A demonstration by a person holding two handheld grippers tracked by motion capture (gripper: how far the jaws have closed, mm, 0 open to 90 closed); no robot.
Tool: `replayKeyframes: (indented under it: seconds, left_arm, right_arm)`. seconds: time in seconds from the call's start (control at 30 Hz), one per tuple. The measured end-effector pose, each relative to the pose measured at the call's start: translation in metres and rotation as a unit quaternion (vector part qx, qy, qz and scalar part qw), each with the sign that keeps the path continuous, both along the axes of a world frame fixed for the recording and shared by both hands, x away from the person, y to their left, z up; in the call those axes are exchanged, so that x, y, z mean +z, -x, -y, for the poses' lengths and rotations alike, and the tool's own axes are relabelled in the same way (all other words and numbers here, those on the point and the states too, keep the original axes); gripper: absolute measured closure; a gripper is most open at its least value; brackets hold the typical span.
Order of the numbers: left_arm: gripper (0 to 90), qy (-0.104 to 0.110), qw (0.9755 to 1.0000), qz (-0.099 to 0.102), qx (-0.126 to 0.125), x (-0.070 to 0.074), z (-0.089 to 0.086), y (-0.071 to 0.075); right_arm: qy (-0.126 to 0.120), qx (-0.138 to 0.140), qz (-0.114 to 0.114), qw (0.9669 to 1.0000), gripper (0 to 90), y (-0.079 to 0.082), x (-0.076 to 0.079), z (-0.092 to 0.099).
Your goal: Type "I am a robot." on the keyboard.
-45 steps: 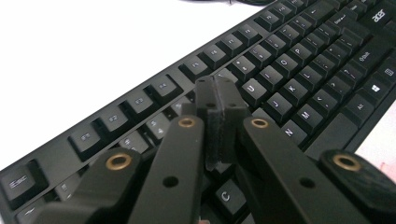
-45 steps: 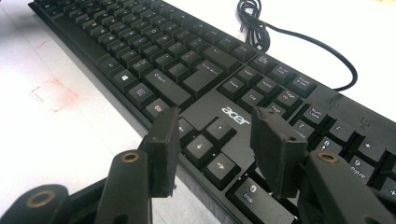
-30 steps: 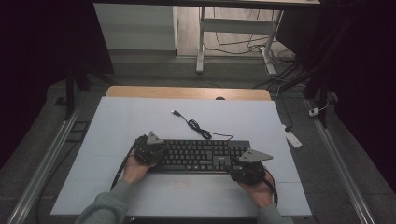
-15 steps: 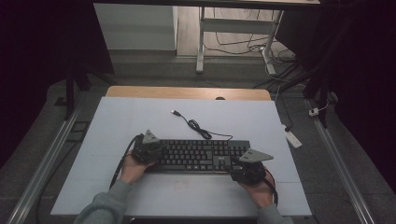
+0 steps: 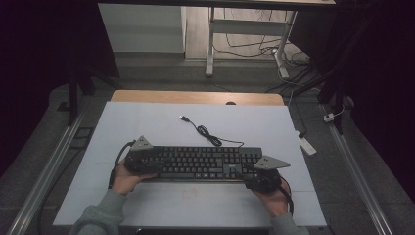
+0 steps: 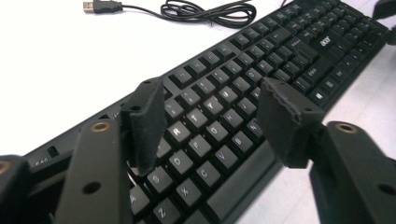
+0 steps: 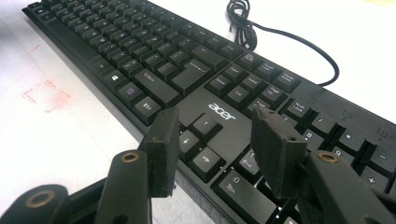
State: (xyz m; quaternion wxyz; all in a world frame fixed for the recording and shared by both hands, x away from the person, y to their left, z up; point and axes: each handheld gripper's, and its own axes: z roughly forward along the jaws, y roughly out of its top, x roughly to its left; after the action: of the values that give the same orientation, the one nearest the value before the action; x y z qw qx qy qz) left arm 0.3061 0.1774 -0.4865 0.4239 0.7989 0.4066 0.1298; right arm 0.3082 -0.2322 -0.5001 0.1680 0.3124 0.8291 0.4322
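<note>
One black Acer keyboard [image 5: 198, 163] lies flat across the lower middle of the white worktop [image 5: 147, 122], its USB cable [image 5: 208, 134] coiled just behind. The left gripper [image 6: 210, 121], jaws just spread and pinching nothing, hovers over the letter keys; the right gripper [image 7: 212, 140], also spread, hangs above the arrow keys. This looks like a release or key-pressing step; next likely calls for choosing a key or an edge. Both keyboard ends sit hidden under the grippers in the high view.
</note>
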Motion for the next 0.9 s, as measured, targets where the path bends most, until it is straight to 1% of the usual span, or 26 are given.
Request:
replayKeyframes:
  seconds: [0.03, 0.07, 0.17, 0.23, 0.27, 0.3, 0.33, 0.37, 0.43, 0.47, 0.53, 0.63, 0.7, 0.77, 0.83, 0.9]
  left_arm:
    - [39.0, 0.0, 1.0, 0.0, 0.0, 0.0, -0.001, 0.002]
    - [38.1, -0.001, 1.0, -0.001, 0.001, 0.0, -0.002, 0.004]
    - [34.8, -0.007, 1.0, -0.005, -0.001, 0.0, -0.005, 0.009]
    - [33.2, -0.01, 0.9999, -0.007, 0.001, -0.001, -0.007, 0.013]
    - [32.5, -0.011, 0.9999, -0.006, 0.002, -0.002, -0.009, 0.015]
    - [31.9, -0.013, 0.9999, -0.005, 0.003, -0.003, -0.011, 0.017]
    - [31.5, -0.013, 0.9999, -0.006, 0.004, -0.004, -0.013, 0.018]
    - [31.3, -0.012, 0.9999, -0.007, 0.006, -0.006, -0.016, 0.02]
    - [29.5, -0.011, 0.9997, -0.013, 0.015, -0.01, -0.022, 0.023]
    - [29.4, -0.01, 0.9997, -0.015, 0.019, -0.012, -0.025, 0.025]
    - [29.3, -0.006, 0.9996, -0.017, 0.021, -0.014, -0.031, 0.03]
    - [29.3, -0.007, 0.9996, -0.014, 0.022, -0.015, -0.039, 0.037]
    - [29.2, -0.002, 0.9997, -0.008, 0.022, -0.015, -0.041, 0.04]
    - [29.3, 0.002, 0.9998, -0.004, 0.018, -0.015, -0.04, 0.041]
    - [29.2, -0.001, 0.9999, -0.001, 0.012, -0.015, -0.038, 0.041]
    - [29.2, -0.004, 0.9999, -0.001, 0.01, -0.017, -0.037, 0.039]
  right_arm:
    - [-0.003, 0.0, 0.001, 1.0, 52.4, 0.0, -0.001, 0.001]
    - [0.002, -0.001, 0.0, 1.0, 52.4, 0.0, 0.0, 0.002]
    - [-0.005, 0.0, 0.003, 1.0, 52.4, -0.001, -0.001, 0.003]
    - [0.0, -0.004, 0.004, 1.0, 52.4, 0.0, 0.0, 0.005]
    - [-0.006, -0.001, 0.003, 1.0, 52.4, -0.001, 0.0, 0.005]
    - [-0.003, -0.004, 0.005, 1.0, 52.4, 0.0, 0.0, 0.005]
    - [-0.007, -0.001, 0.005, 1.0, 52.4, -0.001, 0.0, 0.006]
    - [-0.002, -0.004, 0.006, 1.0, 52.4, -0.001, 0.0, 0.006]
    - [-0.003, -0.001, 0.003, 1.0, 52.4, -0.002, 0.0, 0.007]
    - [-0.002, -0.003, 0.003, 1.0, 52.4, -0.002, 0.0, 0.007]
    - [-0.01, -0.003, 0.003, 0.9999, 52.4, -0.002, 0.0, 0.008]
    - [-0.009, -0.004, 0.005, 0.9999, 52.4, -0.001, 0.001, 0.009]
    - [-0.008, -0.004, 0.006, 0.9999, 52.5, -0.001, 0.001, 0.009]
    - [-0.008, -0.006, 0.005, 0.9999, 52.5, -0.002, 0.001, 0.009]
    - [-0.01, -0.008, 0.006, 0.9999, 52.5, -0.002, 0.001, 0.008]
    - [-0.01, -0.004, 0.006, 0.9999, 52.6, -0.003, 0.002, 0.007]
